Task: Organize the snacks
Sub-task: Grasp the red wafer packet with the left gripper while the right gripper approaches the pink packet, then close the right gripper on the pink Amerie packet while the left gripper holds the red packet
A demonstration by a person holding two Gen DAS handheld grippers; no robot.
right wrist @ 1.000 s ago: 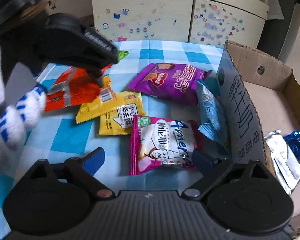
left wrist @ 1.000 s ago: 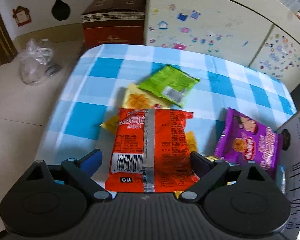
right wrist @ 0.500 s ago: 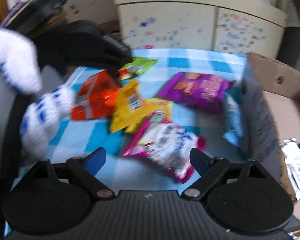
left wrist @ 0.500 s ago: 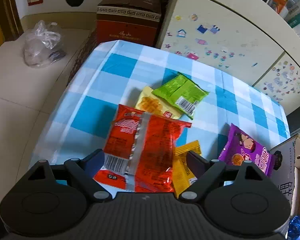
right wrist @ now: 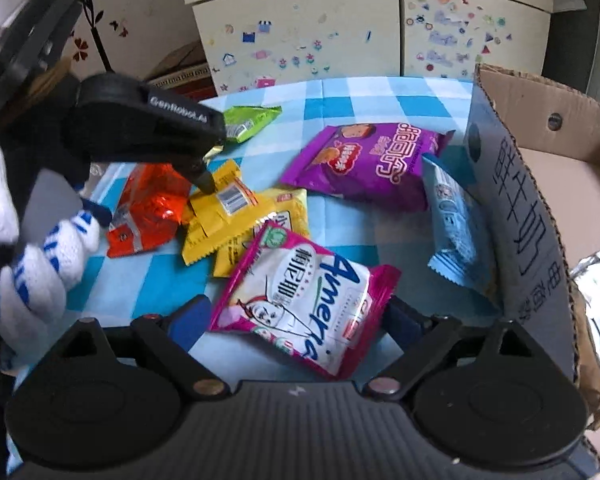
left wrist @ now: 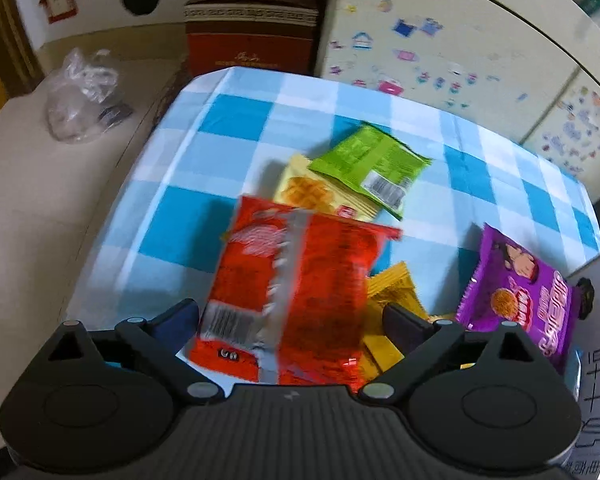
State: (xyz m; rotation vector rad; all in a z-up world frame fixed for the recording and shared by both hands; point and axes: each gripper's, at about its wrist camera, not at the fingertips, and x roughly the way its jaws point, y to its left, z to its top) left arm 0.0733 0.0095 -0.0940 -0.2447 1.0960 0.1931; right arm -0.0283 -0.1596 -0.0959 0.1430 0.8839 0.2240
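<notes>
In the left wrist view the left gripper [left wrist: 290,316] has its fingers closed on the sides of the red packet [left wrist: 296,292], which fills the lower centre of the frame above the blue checked surface [left wrist: 228,128]. A green packet [left wrist: 370,168] overlaps a pale yellow packet [left wrist: 312,192] at mid-frame, and a purple packet [left wrist: 528,300] lies at the right. In the right wrist view the right gripper [right wrist: 296,316] has its fingers pressed against the pink and white packet [right wrist: 304,300] at lower centre. A light blue packet [right wrist: 456,224] leans against the cardboard box [right wrist: 520,216] on the right. Yellow packets [right wrist: 228,212] sit mid-left.
</notes>
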